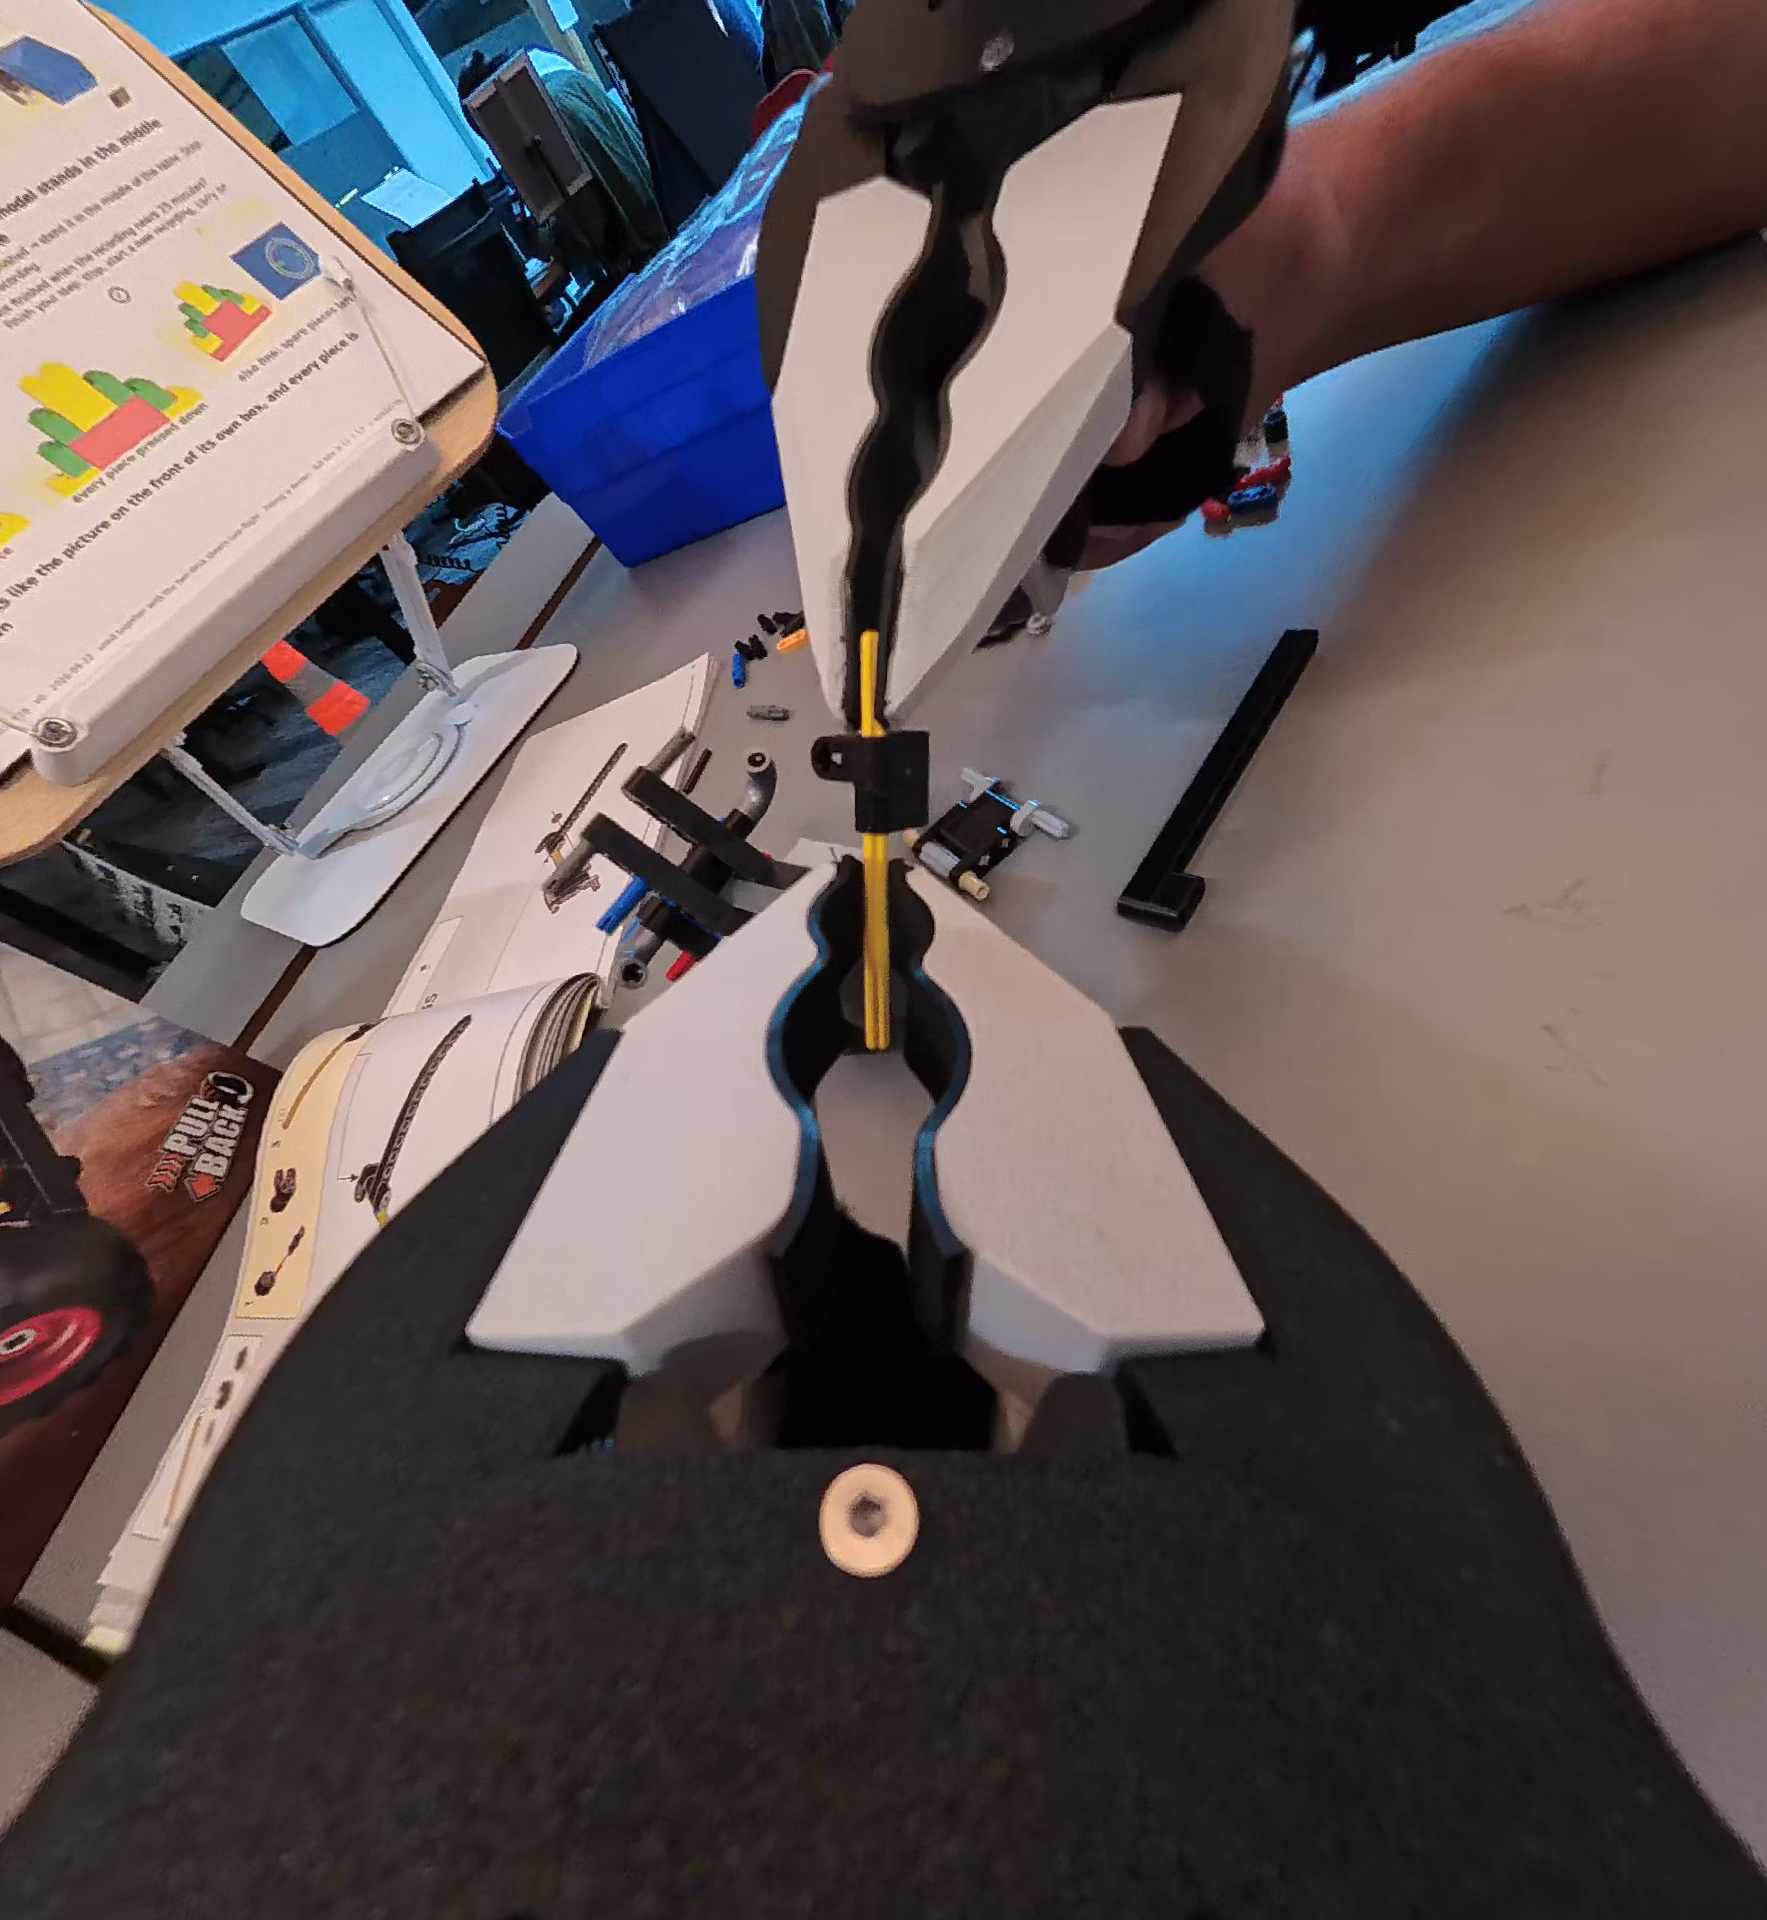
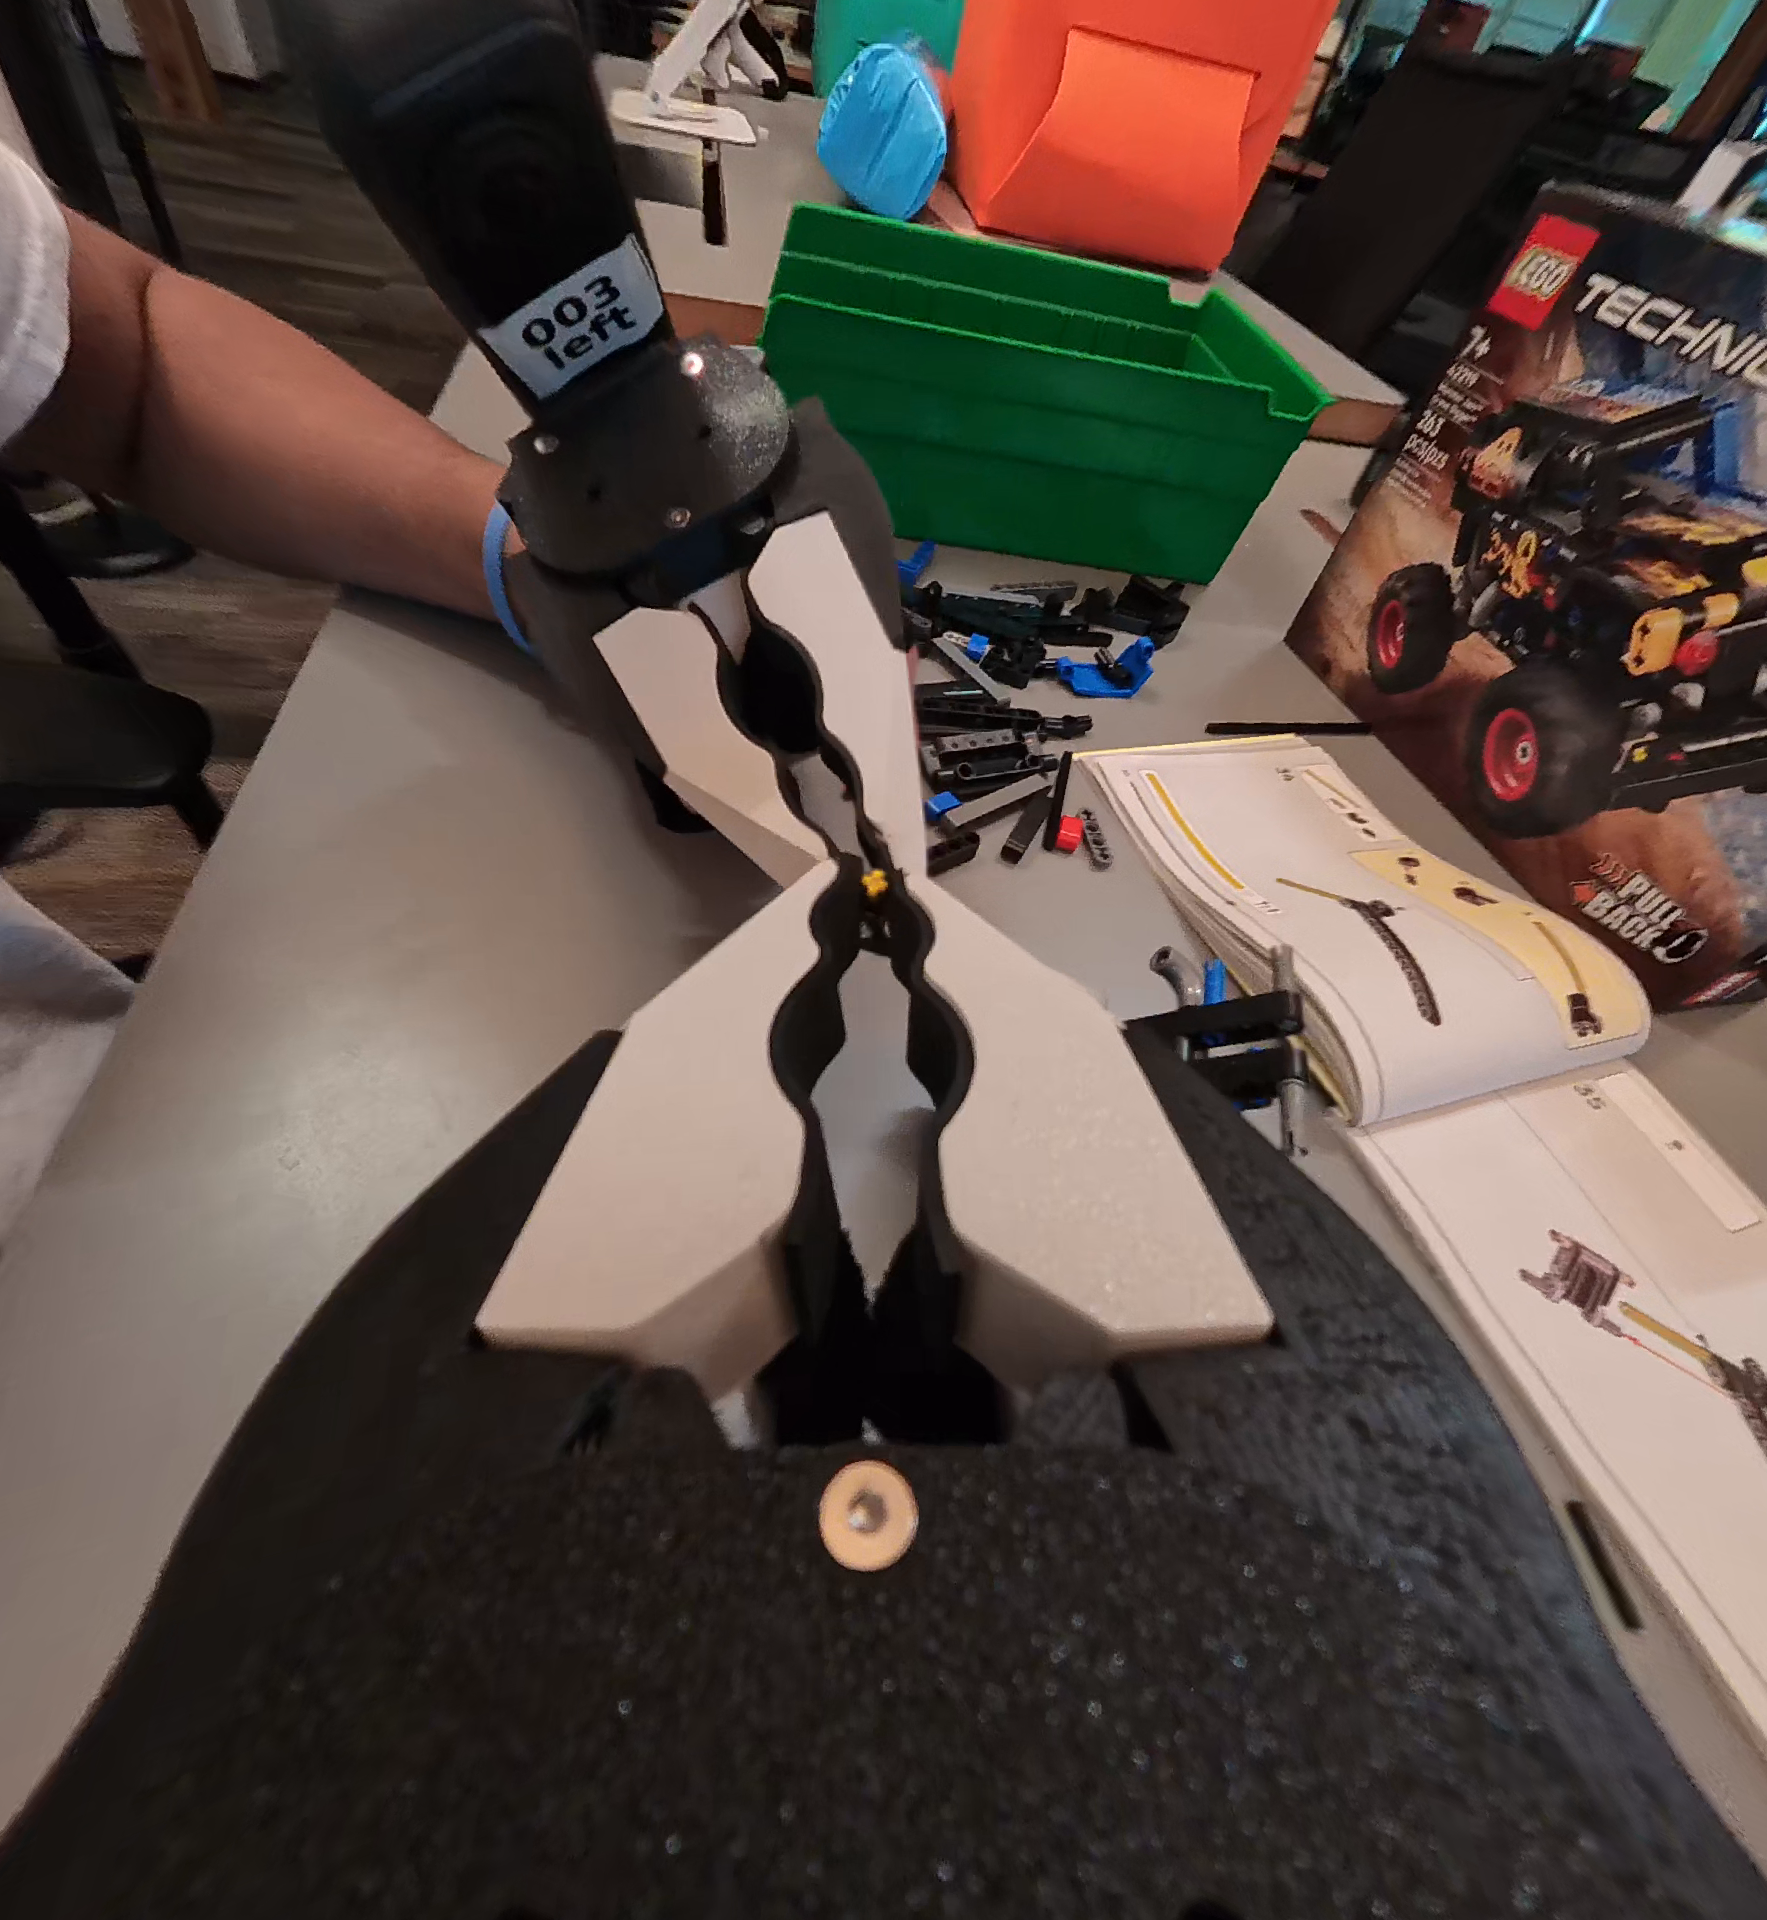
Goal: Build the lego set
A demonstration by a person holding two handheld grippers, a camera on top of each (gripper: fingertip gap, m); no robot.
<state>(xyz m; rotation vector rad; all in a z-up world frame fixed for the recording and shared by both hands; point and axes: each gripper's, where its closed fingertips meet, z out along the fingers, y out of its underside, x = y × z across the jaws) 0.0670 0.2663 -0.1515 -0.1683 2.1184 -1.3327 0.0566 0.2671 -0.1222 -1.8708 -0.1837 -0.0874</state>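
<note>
A thin yellow axle is held in the air between both grippers, end to end. My left gripper is shut on its near end. My right gripper comes down from above and is shut on its far end. A small black connector sits on the axle between the two sets of tips. In the right wrist view my right gripper meets the left gripper tip to tip, and only the axle's yellow end shows.
On the grey table lie an open instruction booklet, a part-built black assembly, a long black beam and a pile of loose pieces. A green bin, a blue bin and the set's box stand around. Only a small space, under 4 cm, lies between the two pairs of fingers.
</note>
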